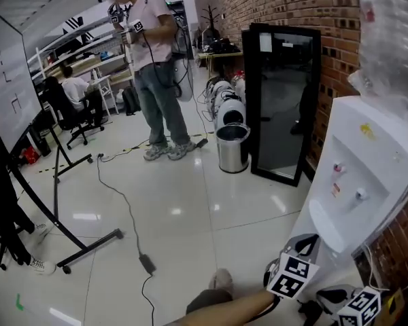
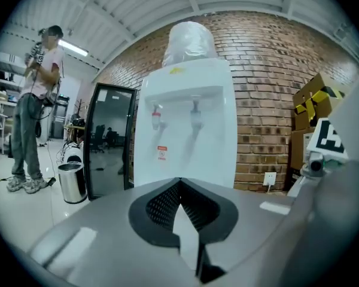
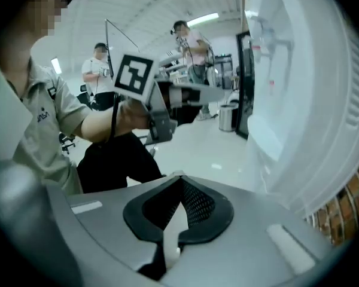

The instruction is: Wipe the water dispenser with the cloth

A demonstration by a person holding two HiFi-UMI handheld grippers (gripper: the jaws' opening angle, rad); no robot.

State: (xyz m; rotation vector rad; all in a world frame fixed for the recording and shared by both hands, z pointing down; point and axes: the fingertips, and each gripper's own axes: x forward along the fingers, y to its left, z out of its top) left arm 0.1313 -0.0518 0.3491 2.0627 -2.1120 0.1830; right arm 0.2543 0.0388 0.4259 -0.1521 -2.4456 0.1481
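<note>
Nearest me, low by the foot of the machine, the person holds both tools. The right gripper [image 3: 180, 178] has its jaws pressed together at the tips, and I can see nothing caught between them. The left gripper [image 2: 178, 181] is closed the same way and looks just as empty. I can make out no cloth in either one, or anywhere around them.

The water dispenser [image 1: 357, 175] stands upright just beyond, its long axis vertical, with its bottle [image 2: 188, 40] on top. It rises well above both tools. The left gripper points almost squarely at the front, where the two taps [image 2: 194, 115] hang over the drip tray. The right gripper sits hard by the white side wall, which fills the right of its view. I judge the right hand the nearer one. Any wiping stroke would have to travel upward from here, along that tall body.

Underfoot is a glossy pale tiled floor [image 1: 177, 209] with a cable [image 1: 122, 202] trailing across it. Past the dispenser, a black-framed panel [image 1: 282, 100] leans on the brick wall [image 1: 272, 2], with a steel bin [image 1: 232, 148] beside it. Farther back another person [image 1: 153, 66] stands holding gear. Desks and shelves line the far end.
</note>
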